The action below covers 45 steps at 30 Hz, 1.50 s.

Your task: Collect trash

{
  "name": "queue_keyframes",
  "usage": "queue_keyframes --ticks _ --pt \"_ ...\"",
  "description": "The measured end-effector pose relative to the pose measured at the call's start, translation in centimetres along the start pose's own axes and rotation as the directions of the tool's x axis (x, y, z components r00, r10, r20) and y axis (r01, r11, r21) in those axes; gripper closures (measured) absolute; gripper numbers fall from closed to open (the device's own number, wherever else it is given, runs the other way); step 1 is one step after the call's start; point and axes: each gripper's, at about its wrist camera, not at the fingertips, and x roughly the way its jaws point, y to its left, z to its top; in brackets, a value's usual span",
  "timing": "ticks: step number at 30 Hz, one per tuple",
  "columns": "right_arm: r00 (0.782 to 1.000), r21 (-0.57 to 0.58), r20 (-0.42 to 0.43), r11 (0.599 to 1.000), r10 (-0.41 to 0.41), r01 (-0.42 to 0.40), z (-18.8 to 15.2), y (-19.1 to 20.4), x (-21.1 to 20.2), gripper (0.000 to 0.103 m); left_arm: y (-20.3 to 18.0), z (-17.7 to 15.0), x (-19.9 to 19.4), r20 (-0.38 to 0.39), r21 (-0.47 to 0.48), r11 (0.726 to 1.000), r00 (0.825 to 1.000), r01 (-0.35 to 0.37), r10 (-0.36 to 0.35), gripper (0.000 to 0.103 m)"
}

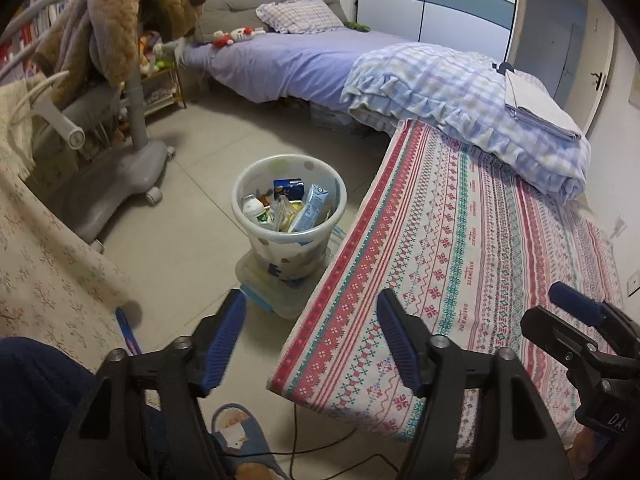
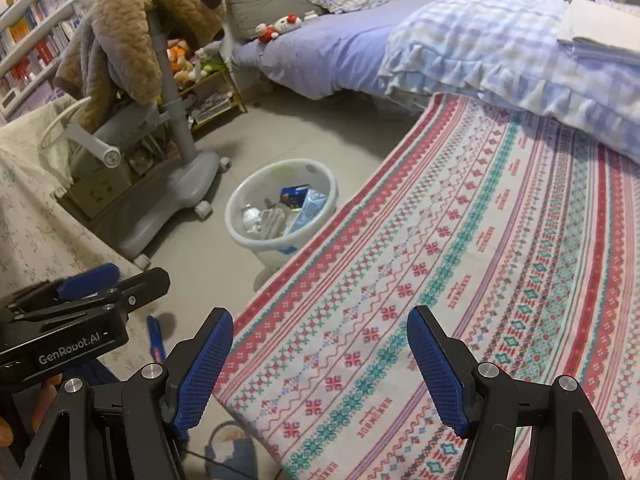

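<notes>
A white dotted trash bin [image 1: 289,216] [image 2: 280,208] stands on the floor beside the patterned table. It holds a blue carton [image 1: 312,208], a small white bottle [image 1: 256,210] and other wrappers. My left gripper [image 1: 312,340] is open and holds nothing, hovering over the table's near corner, well short of the bin. My right gripper [image 2: 320,364] is also open with nothing between its fingers, above the table cloth. Each gripper shows at the edge of the other's view. A blue and red wrapper-like item [image 1: 128,330] [image 2: 156,338] lies on the floor by the floral cloth.
The table with a red and teal patterned cloth [image 1: 460,248] fills the right. A folded checked blanket [image 1: 460,96] lies at its far end. A grey rolling chair [image 1: 120,152] draped with a brown coat stands left. A bed [image 1: 288,60] is behind. A slippered foot [image 1: 240,436] is below.
</notes>
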Motion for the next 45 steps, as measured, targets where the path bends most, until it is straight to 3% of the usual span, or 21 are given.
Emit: queue_keyframes --ticks 11,27,45 --pt "0.999 -0.071 0.01 0.997 -0.041 0.041 -0.3 1.2 0.5 0.024 0.3 -0.1 0.2 0.025 0.013 0.999 0.998 -0.051 0.051 0.031" --pt "0.997 -0.131 0.026 0.988 -0.077 0.08 -0.5 2.2 1.2 0.022 0.2 0.1 -0.1 0.058 0.017 0.999 0.997 -0.042 0.041 0.03" --pt "0.996 -0.137 0.025 0.987 -0.08 0.083 -0.5 2.3 1.6 0.021 -0.1 -0.1 0.2 0.034 0.038 0.998 0.998 -0.046 0.044 0.03"
